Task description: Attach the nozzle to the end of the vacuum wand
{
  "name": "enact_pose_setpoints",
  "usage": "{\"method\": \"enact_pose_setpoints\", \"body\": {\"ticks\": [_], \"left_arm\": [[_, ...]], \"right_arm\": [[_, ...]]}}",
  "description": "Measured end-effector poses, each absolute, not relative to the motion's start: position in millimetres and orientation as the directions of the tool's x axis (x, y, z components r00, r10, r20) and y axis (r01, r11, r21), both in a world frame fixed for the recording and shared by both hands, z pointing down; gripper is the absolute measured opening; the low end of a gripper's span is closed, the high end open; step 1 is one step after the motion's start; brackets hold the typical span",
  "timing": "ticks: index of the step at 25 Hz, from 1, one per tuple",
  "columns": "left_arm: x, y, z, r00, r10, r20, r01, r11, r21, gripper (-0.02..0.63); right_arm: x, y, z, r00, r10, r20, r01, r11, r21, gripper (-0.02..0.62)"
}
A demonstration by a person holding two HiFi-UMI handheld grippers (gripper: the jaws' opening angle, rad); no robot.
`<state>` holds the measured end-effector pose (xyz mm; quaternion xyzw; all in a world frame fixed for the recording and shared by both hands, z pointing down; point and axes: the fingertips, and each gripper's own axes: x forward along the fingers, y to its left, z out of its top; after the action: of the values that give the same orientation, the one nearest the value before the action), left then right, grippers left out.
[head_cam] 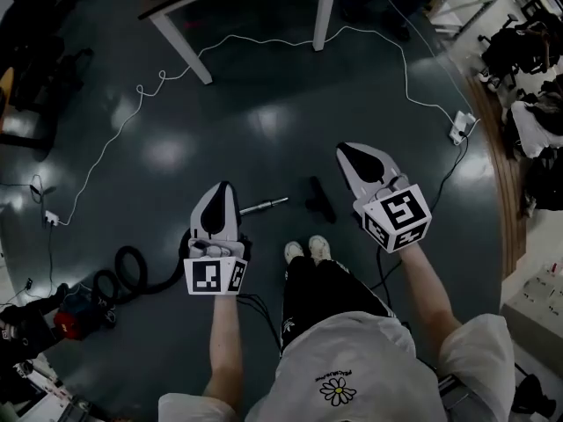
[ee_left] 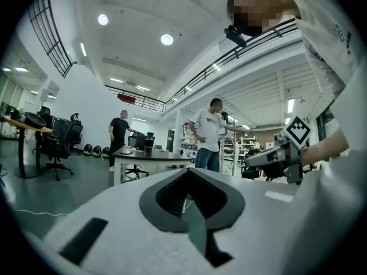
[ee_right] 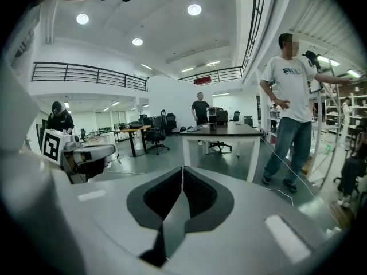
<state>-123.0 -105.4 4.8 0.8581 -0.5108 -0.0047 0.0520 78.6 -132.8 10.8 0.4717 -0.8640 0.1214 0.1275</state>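
In the head view the vacuum wand, a thin metal tube, lies on the dark floor just ahead of the person's shoes. The black nozzle lies apart from it, a little to its right. My left gripper hangs over the wand's near end, jaws shut and empty. My right gripper is held to the right of the nozzle, also shut with nothing in it. Both gripper views look out level across the room, so neither shows the wand or nozzle. The left gripper and the right gripper show closed pads.
A black hose runs left from the wand to the red and blue vacuum body. A white cable snakes over the floor to a power strip. A white-legged table stands ahead, with two people near it.
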Motion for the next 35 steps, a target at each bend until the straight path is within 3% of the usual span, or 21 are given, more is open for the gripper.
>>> {"method": "enact_pose_setpoints", "body": {"ticks": [3, 6, 7, 9, 13, 16, 19, 22, 24, 27, 30, 35], "left_arm": [[-120.2, -130.7, 121.3, 0.571, -0.816, 0.089, -0.821, -0.569, 0.051, 0.019], [-109.2, -137.1, 290.6, 0.721, -0.662, 0.206, -0.680, -0.733, 0.023, 0.167], [-105.0, -134.9, 351.5, 0.760, -0.594, 0.262, -0.617, -0.787, 0.007, 0.246], [-100.4, -123.6, 472.2, 0.794, -0.465, 0.392, -0.494, -0.869, -0.031, 0.283], [-113.9, -91.3, 687.6, 0.703, -0.227, 0.674, -0.293, -0.956, -0.016, 0.318], [-123.4, -56.3, 785.6, 0.598, -0.078, 0.798, -0.233, -0.969, 0.079, 0.322], [-131.1, -32.1, 831.0, 0.499, 0.012, 0.866, -0.184, -0.976, 0.119, 0.324], [-144.9, -27.9, 860.6, 0.394, -0.031, 0.919, -0.143, -0.989, 0.028, 0.316], [-149.8, -31.7, 872.1, 0.357, -0.075, 0.931, -0.140, -0.990, -0.026, 0.249], [-148.5, -32.2, 878.6, 0.352, -0.080, 0.933, -0.142, -0.989, -0.032, 0.204], [-147.1, -27.6, 878.0, 0.376, -0.097, 0.921, -0.175, -0.984, -0.032, 0.205], [-143.2, -38.1, 873.9, 0.438, -0.108, 0.893, -0.208, -0.978, -0.016, 0.199]], "right_arm": [[77.1, -153.0, 112.8, -0.581, -0.738, 0.343, -0.799, 0.597, -0.067, 0.052], [73.5, -157.5, 269.8, -0.665, -0.633, 0.397, -0.704, 0.708, -0.050, 0.108], [72.8, -155.0, 329.6, -0.687, -0.583, 0.433, -0.661, 0.749, -0.040, 0.135], [72.3, -141.6, 453.3, -0.706, -0.471, 0.529, -0.562, 0.827, -0.013, 0.160], [70.9, -97.9, 667.3, -0.651, -0.247, 0.717, -0.350, 0.937, 0.005, 0.198], [71.8, -55.1, 763.6, -0.589, -0.078, 0.805, -0.240, 0.967, -0.082, 0.213], [70.6, -24.8, 796.0, -0.563, 0.042, 0.826, -0.171, 0.971, -0.166, 0.207], [66.9, -6.9, 810.3, -0.541, 0.112, 0.834, -0.107, 0.974, -0.201, 0.201], [66.3, 0.3, 820.9, -0.515, 0.135, 0.847, -0.074, 0.977, -0.201, 0.203], [59.8, 1.8, 829.9, -0.477, 0.149, 0.866, -0.014, 0.984, -0.178, 0.238], [49.4, 3.2, 834.2, -0.482, 0.167, 0.860, -0.029, 0.978, -0.206, 0.195], [31.2, -41.1, 842.5, -0.491, 0.049, 0.870, -0.065, 0.994, -0.093, 0.178]]}}
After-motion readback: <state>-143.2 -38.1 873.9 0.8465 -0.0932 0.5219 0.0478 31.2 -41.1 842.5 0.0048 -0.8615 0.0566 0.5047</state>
